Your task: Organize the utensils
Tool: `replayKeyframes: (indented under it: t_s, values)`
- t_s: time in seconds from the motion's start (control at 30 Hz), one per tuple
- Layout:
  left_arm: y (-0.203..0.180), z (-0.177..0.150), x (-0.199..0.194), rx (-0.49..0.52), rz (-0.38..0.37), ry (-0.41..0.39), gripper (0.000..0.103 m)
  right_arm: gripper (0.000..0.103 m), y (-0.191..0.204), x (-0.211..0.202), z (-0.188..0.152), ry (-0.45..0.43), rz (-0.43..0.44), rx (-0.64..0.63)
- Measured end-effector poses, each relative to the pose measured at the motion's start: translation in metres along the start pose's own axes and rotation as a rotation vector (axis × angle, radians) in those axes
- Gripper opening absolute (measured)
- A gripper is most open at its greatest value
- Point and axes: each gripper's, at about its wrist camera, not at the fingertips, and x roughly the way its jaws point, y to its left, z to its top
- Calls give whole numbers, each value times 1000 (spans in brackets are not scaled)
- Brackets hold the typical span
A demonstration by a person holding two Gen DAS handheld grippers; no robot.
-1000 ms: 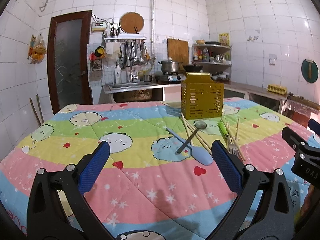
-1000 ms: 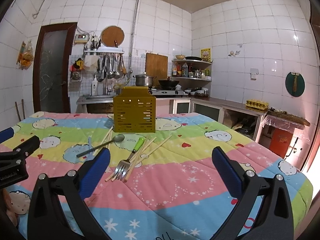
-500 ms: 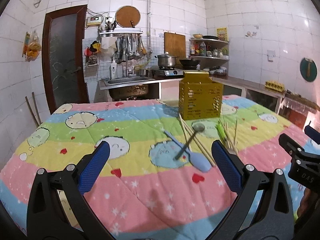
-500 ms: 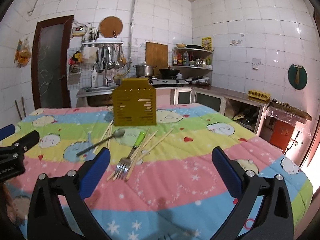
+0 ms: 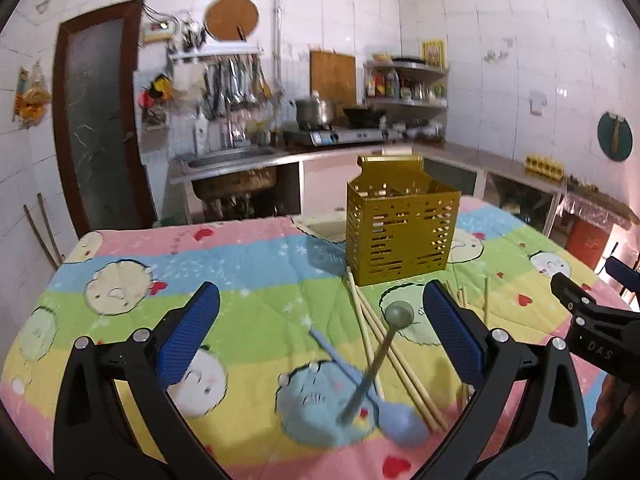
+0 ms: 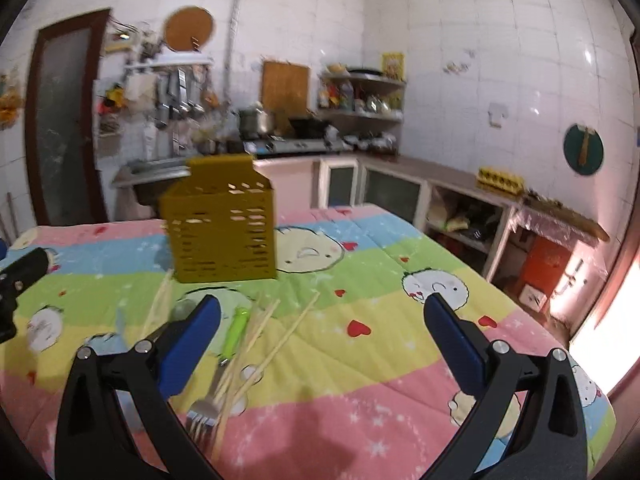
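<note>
left wrist view: the left gripper (image 5: 320, 324) stands wide apart and empty at the bottom of the frame, with the yellow slotted holder (image 5: 402, 224) upright on the striped cloth (image 5: 240, 264) right of centre, and below it a grey spoon (image 5: 380, 360) lying across a blue spoon (image 5: 394, 420) beside wooden chopsticks (image 5: 394, 364). right wrist view: the right gripper (image 6: 320, 324) is likewise wide apart and empty, the holder sits left of centre, and a green-handled fork (image 6: 224, 364) lies among scattered chopsticks at lower left.

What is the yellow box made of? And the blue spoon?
The box looks like thin metal painted gold-yellow: sharp folded edges, punched slots and a slight sheen. It could be hard plastic. The blue spoon looks like matte plastic or silicone: one even pale colour, no shine.
</note>
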Motion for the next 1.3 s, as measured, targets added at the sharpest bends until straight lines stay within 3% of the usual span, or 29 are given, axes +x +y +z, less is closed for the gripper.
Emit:
replayKeyframes:
  t_s: [0.3,0.53,0.7,0.8,1.13,1.3]
  values:
    - [6,27,86,-40,-10,99,98,99,9,81,13,121,-80,15]
    - [12,34,149,-98,-11,257,98,99,11,131,22,202,-138,59]
    - [9,21,169,-78,9,303,98,99,6,158,6,276,-167,82]
    - [8,8,177,-51,9,327,93,99,3,164,-4,294,-166,102]
    - [3,-9,194,-14,-2,397,82,99,12,168,-6,285,-148,59]
    - [4,-13,196,-16,14,413,82,99,13,170,-6,292,-142,56]
